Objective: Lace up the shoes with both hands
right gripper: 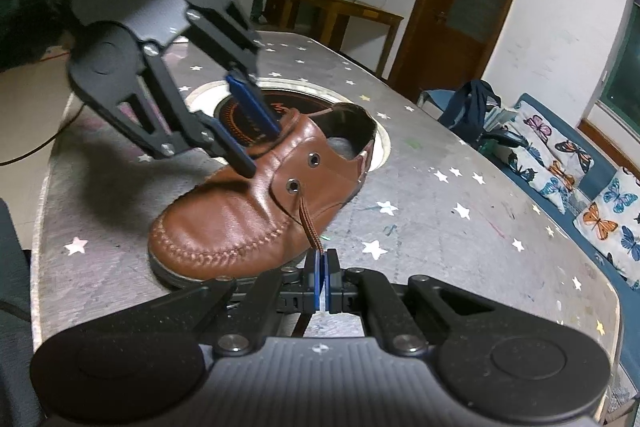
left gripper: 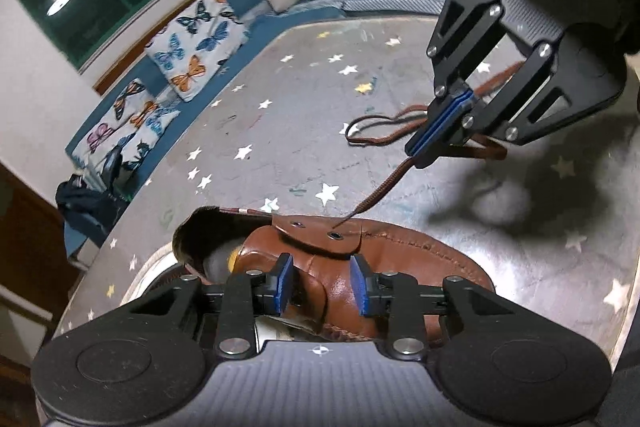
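Firmly, a braided brown lace [right gripper: 308, 223] is pinched by the right gripper [right gripper: 323, 281], while the glossy leather shoe's [right gripper: 224, 227] tongue is straddled by the left gripper's [left gripper: 320, 285] part-spread jaws.

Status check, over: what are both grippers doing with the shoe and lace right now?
Right gripper shut on lace, pulled through lower eyelet. Left gripper jaws straddle shoe tongue flap, grip unclear. Upper eyelet unlaced. Nothing blocking.
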A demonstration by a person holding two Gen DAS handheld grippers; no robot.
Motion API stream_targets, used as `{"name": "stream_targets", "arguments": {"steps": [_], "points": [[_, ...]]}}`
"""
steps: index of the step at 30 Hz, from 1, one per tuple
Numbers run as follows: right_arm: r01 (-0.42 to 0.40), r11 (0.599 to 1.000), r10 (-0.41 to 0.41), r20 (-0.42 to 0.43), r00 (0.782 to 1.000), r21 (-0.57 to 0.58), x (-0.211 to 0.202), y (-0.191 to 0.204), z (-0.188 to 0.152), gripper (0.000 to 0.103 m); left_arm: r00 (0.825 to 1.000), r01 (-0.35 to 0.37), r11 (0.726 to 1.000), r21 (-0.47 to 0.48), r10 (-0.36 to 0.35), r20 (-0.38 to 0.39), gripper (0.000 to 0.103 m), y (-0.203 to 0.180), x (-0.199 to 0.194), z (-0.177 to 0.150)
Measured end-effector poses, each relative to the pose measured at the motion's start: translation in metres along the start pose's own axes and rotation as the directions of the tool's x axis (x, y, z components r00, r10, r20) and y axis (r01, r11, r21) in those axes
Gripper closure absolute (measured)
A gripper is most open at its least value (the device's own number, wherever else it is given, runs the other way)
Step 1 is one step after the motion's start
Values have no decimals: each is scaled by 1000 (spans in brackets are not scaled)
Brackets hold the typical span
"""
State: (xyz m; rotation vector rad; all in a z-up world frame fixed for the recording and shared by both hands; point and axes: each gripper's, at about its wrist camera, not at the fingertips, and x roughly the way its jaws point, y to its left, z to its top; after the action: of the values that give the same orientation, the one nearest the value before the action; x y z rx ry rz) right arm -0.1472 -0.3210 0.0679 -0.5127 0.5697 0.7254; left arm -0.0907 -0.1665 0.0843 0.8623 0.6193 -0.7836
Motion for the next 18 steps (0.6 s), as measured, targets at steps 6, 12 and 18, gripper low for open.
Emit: {"name": "stream_targets", "arguments": {"steps": [6,12,18], "points": [[-6,1000,7,13,1000,-17,-2,2,2,101,999,-7,994,109,12,-43,69,-1,9,6],[-2,1000,2,9,1000,-15,0,0,0,101,997,2,986,169,12,-80,69,1,18,11],[5,1000,-5,7,1000,-10,-1,2,-3,101,996,14,986,164,-1,-84,69,1,24,13]]}}
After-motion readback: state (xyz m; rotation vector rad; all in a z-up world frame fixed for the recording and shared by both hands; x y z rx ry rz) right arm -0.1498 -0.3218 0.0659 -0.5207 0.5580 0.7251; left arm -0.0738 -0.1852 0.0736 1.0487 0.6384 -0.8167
